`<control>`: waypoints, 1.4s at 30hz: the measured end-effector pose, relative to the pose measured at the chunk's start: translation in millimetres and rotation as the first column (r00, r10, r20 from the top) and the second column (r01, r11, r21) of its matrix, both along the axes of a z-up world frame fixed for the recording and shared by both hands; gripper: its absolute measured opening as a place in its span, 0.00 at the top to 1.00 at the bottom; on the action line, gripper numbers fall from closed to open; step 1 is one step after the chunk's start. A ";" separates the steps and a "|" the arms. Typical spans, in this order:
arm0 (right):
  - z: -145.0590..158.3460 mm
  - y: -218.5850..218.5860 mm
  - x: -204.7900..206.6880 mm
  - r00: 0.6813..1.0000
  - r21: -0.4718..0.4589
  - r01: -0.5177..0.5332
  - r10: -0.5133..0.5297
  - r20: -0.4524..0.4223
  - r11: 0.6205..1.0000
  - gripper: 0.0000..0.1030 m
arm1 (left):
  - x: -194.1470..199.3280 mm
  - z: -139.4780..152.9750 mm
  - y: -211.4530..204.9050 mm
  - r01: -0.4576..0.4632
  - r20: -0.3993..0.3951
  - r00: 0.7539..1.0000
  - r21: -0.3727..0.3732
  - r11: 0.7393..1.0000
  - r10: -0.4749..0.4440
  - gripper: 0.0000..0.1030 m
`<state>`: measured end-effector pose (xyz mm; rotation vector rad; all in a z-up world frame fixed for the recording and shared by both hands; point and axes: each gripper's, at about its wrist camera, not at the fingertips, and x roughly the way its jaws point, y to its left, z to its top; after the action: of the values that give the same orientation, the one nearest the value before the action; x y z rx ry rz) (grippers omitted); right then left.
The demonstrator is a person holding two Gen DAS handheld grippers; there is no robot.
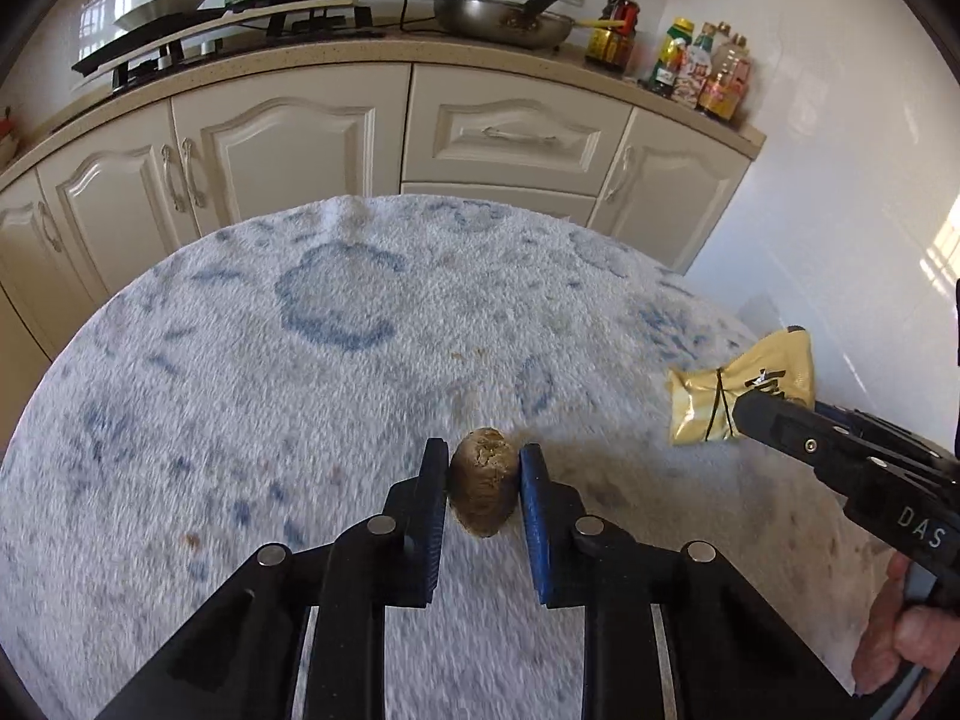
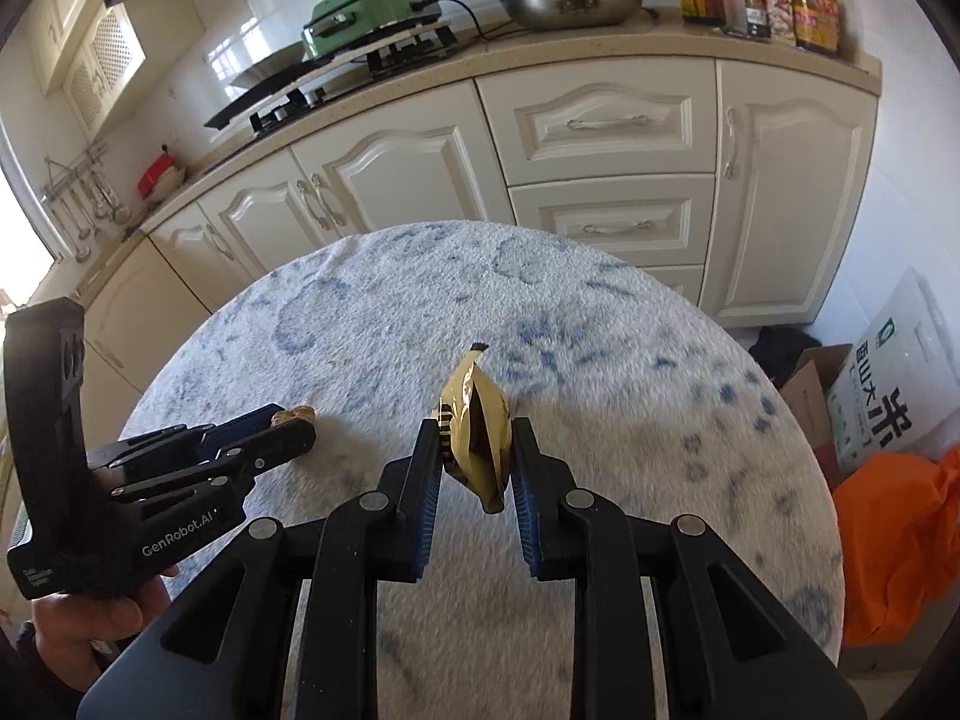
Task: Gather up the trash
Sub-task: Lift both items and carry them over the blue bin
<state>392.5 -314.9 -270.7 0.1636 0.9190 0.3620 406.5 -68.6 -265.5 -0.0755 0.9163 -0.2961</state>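
Left wrist view: your left gripper (image 1: 483,483) has its fingers clamped on a brown lump (image 1: 483,489) low over the tabletop (image 1: 300,360), long axis along them, while to its right your right gripper (image 2: 474,456) pinches a yellow wrapper (image 2: 477,438), both needing a bin.

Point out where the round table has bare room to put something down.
Nearly all the patterned cloth is bare, from the far rim by the cabinets to the grippers. Only the near edge is crowded: left gripper on the brown lump, right gripper holding the yellow wrapper.
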 end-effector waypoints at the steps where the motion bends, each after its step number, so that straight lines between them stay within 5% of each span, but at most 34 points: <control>1: 1.3 -0.5 -4.6 1.000 -0.004 0.000 0.000 -0.002 1.000 0.78 | -7.8 2.8 1.3 0.001 0.006 1.000 -0.002 1.000 -0.001 0.82; 16: -4.4 2.0 -104.7 0.997 -0.024 -0.004 0.002 -0.083 1.000 0.77 | -145.4 35.4 12.2 0.048 0.025 0.999 -0.025 0.999 -0.047 0.81; 21: -14.3 5.3 -103.3 0.997 -0.073 0.027 -0.032 -0.070 0.997 0.52 | -172.5 45.5 19.5 0.046 0.037 0.998 -0.029 0.998 -0.045 0.81; 25: -19.5 6.0 -89.5 0.998 -0.077 0.024 -0.028 -0.053 0.997 0.57 | -187.7 56.1 23.6 0.035 0.048 0.998 -0.036 0.999 -0.033 0.81; 26: -19.6 7.9 -86.9 0.998 -0.103 0.018 -0.024 -0.051 0.995 0.70 | -190.7 58.6 24.1 0.033 0.052 0.998 -0.038 0.999 -0.031 0.81; 34: 1.8 1.2 -116.8 0.999 -0.061 0.024 -0.026 -0.029 0.998 0.71 | -214.6 90.0 19.2 0.044 0.104 0.994 -0.052 0.998 -0.039 0.82; 42: 61.0 -22.0 -170.1 0.995 -0.028 0.062 -0.059 0.082 0.998 0.71 | -250.3 130.3 0.4 0.114 0.187 0.977 -0.071 0.991 -0.099 0.81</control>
<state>222.4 -336.9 -209.7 0.1476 0.8373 0.2961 156.1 -68.2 -135.3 -0.0728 0.7269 -0.4329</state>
